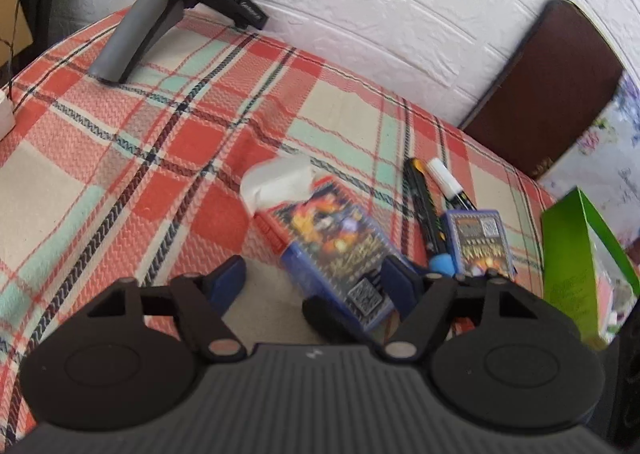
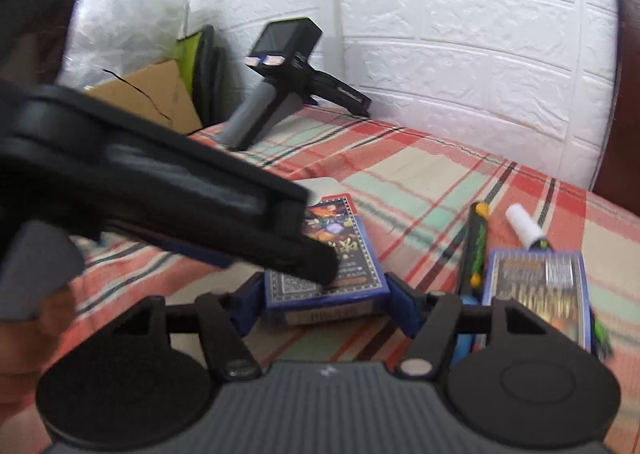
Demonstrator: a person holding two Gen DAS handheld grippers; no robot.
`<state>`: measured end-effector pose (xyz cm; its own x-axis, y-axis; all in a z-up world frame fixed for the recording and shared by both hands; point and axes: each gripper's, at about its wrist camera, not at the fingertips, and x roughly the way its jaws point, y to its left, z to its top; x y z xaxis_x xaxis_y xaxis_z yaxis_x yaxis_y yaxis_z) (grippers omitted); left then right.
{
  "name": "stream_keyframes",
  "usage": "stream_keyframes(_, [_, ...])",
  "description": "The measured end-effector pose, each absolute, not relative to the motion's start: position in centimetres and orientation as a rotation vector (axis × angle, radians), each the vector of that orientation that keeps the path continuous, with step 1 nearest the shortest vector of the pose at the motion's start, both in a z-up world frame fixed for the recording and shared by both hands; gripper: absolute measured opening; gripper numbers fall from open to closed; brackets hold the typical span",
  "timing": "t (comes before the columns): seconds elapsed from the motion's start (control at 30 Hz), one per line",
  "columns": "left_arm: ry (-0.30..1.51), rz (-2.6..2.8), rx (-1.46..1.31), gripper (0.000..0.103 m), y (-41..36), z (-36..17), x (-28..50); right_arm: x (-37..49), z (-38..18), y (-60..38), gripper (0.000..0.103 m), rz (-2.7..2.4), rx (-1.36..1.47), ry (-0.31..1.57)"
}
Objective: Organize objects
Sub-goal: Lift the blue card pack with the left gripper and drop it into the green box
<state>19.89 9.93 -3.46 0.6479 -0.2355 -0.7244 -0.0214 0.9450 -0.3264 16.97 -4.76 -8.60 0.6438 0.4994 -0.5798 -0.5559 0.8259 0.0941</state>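
Observation:
A blue card box (image 1: 340, 250) lies on the plaid cloth, with white cards (image 1: 276, 182) sticking out of its far end. My left gripper (image 1: 312, 282) is open, its right finger (image 1: 400, 282) against the box's near corner. In the right wrist view the same box (image 2: 328, 274) sits between my right gripper's (image 2: 326, 306) blue pads, which press its two sides. My left gripper (image 2: 160, 190) crosses above the box there. A second card box (image 1: 478, 242), also in the right wrist view (image 2: 536, 286), lies to the right beside two pens (image 1: 420, 202).
A grey-handled black device (image 1: 160, 2) stands at the back by the white wall. A brown case (image 1: 544, 86) leans on the wall at right, with a green box (image 1: 580, 266) below it. A cardboard box (image 2: 152, 94) and plastic bags (image 2: 124, 18) sit back left.

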Motion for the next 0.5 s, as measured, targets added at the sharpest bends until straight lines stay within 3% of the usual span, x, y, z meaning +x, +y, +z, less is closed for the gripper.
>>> stream_keyframes(0.13, [0.876,-0.180,-0.384,0.056,9.0,-3.4,17.1,12.8,-8.4,-6.0,0.061,0.566,-0.048,0.614])
stream_keyframes(0.5, [0.712,-0.539,-0.187,0.055,-6.9,4.2,14.8,6.2,-3.1,-17.8,0.061,0.193,-0.034,0.353])
